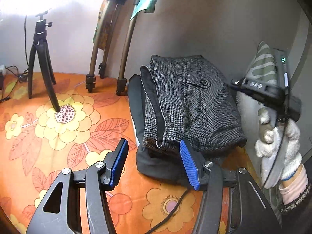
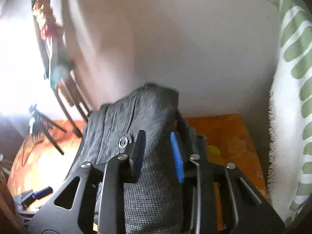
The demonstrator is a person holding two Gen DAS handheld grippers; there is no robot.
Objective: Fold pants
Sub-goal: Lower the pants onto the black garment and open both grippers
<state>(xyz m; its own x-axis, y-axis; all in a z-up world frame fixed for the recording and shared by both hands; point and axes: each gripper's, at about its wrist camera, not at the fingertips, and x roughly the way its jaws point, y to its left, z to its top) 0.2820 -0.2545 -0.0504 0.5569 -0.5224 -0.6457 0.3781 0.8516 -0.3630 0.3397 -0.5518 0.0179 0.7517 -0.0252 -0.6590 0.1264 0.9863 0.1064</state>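
Left gripper (image 1: 154, 161) angled down, jaws apart, nothing pinched | right gripper (image 2: 159, 156) angled down, clamped on the grey pants (image 2: 140, 120), gloved hand (image 1: 276, 142) on its handle | pants folded on a black garment (image 1: 156, 165) atop the flowery bedsheet (image 1: 58, 136), by the wall

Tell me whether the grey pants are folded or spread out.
Folded. The grey pants lie as a compact layered bundle on a dark garment, pocket button up, not spread across the floral sheet.
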